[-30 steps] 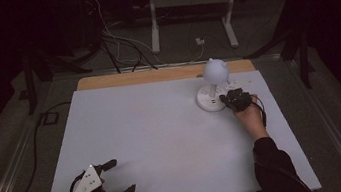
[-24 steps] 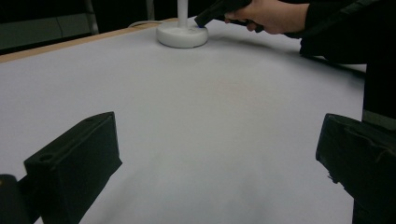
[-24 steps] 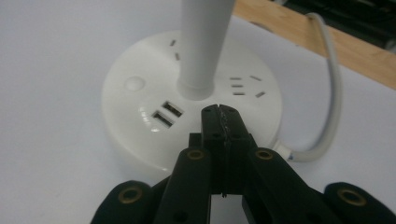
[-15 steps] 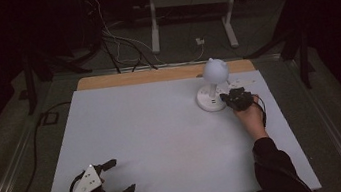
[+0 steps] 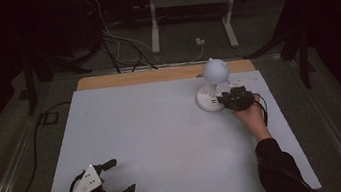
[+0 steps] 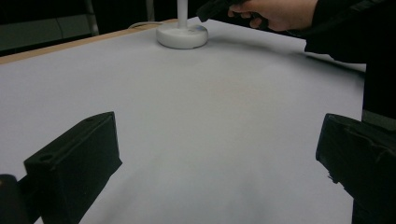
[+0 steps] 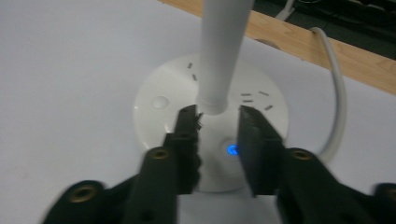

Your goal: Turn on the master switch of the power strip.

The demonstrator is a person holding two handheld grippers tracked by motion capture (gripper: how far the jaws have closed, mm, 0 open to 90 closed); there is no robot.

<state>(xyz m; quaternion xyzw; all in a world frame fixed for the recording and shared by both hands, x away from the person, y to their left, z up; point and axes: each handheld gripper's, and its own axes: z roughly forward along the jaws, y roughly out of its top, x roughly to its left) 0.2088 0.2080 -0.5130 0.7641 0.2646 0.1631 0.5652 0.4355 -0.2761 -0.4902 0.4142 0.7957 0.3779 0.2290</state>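
Observation:
A white desk lamp stands at the table's far right, with a round head (image 5: 215,71), a thin stem (image 7: 223,46) and a round base (image 5: 208,102). My right gripper (image 5: 224,100) is low over that base. In the right gripper view its jaws (image 7: 218,116) stand a little apart, their tips on either side of the stem's foot, gripping nothing. A small blue light (image 7: 231,150) glows on the base between them. My left gripper (image 5: 123,175) rests at the near left corner, open wide and empty (image 6: 219,154).
A white sheet (image 5: 153,128) covers the table, with a wooden strip (image 5: 145,76) along its far edge. The lamp's white cable (image 7: 338,93) runs off the base toward that edge. Dark stands and cables lie on the floor beyond.

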